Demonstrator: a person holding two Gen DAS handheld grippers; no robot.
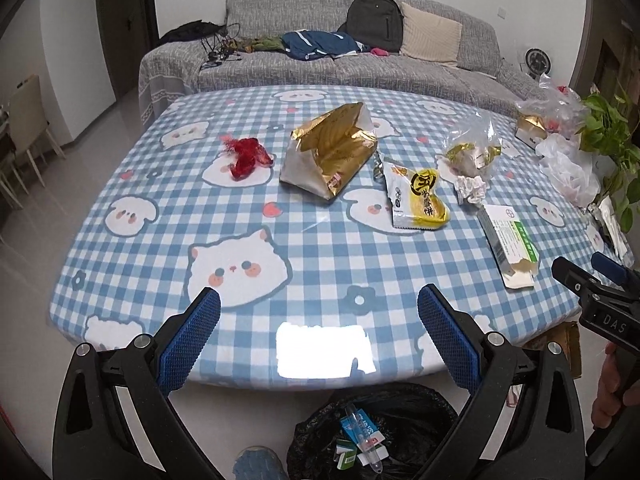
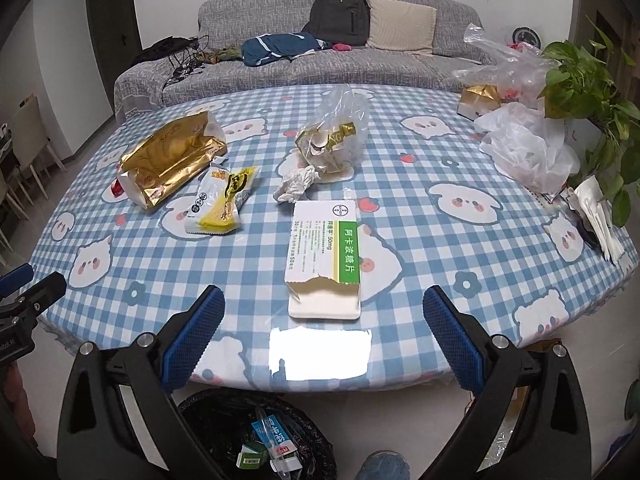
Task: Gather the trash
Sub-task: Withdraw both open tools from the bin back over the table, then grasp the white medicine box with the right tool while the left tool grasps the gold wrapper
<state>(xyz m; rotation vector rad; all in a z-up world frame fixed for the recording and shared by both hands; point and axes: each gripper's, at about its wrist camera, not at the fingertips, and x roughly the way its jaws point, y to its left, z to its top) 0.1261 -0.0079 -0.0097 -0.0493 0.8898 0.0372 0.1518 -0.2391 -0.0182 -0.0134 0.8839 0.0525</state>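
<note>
**Q:** Black-lined trash bin (image 2: pixel 256 436) at six o'clock, below the table edge — why there?

**A:** Likely so litter can be dropped straight off the near rim. It already holds a few small cartons and a clear tube. Both claws hang above it: the right gripper (image 2: pixel 324 332) is spread wide and empty, and the left gripper (image 1: pixel 318 330) is the same.

**Q:** Where is the trash left to collect?

**A:** All on the checked tablecloth (image 2: pixel 420 208). A torn medicine box (image 2: pixel 326 256) lies at twelve o'clock just ahead of the right claw, its ripped end facing the rim, so it looks the easiest pick. A crumpled tissue (image 2: pixel 296 184) sits just beyond it, with a clear plastic bag of wrappers (image 2: pixel 332 140) behind. At ten o'clock lie a yellow snack packet (image 2: pixel 222 200) and a gold foil bag (image 2: pixel 172 160). The left view adds a red crumpled wrapper (image 1: pixel 248 158) at eleven o'clock.

**Q:** Anything in the way?

**A:** Nothing blocks the box. At two o'clock, plastic bags (image 2: pixel 528 148) and a potted plant (image 2: pixel 588 92) crowd the far corner.
</note>
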